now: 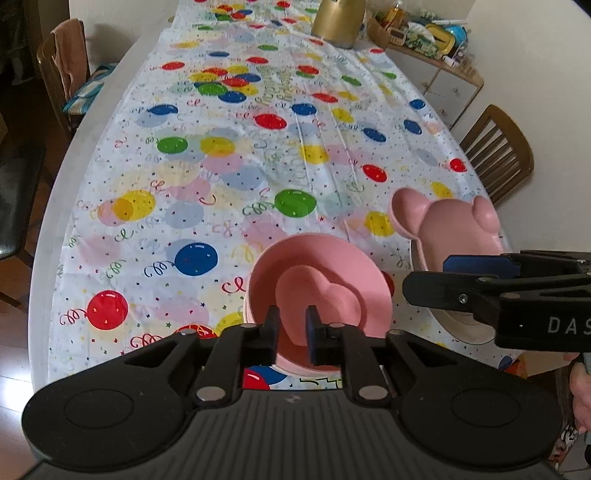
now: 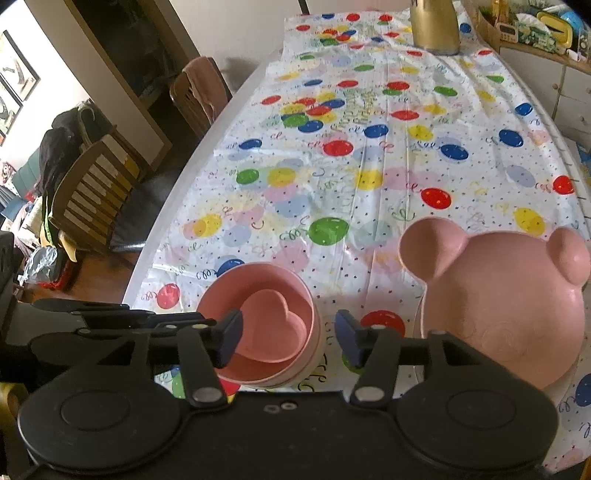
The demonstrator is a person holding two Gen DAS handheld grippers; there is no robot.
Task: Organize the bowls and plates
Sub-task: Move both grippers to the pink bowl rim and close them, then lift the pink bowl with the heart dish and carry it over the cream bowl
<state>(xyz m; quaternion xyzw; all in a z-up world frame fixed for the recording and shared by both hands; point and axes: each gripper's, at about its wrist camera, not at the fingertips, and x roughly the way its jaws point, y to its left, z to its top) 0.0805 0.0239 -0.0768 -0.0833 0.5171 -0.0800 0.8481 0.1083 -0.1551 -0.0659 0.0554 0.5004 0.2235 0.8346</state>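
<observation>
The heart-shaped dish (image 2: 272, 322) sits nested in the top pink bowl (image 2: 258, 332) of a short stack of bowls near the front edge of the table (image 1: 55, 206), and just to its right the bear-shaped plate (image 2: 506, 306) rests on a pale plate (image 1: 461, 326) underneath, so the sorting looks close to finished. The left gripper (image 1: 291, 326) hangs over the bowls with its fingers only narrowly apart and nothing clamped between them; the right gripper (image 2: 288, 334) has its fingers well apart, also empty. The main risk, as I judge it, is a low finger catching the bowl rim or the dish as a hand passes, which would tip the loosely nested stack or slide it on the slick balloon tablecloth (image 1: 229, 155) toward the near edge. The two grippers are also close together, the right one reaching across in the left view, so they could knock each other or the bear plate's raised ears. Elsewhere the table is bare except for a gold pitcher (image 1: 338, 22) at the far end; wooden chairs (image 1: 498, 151) stand at both sides and a cluttered shelf (image 1: 424, 40) lies beyond, none of them in the way
</observation>
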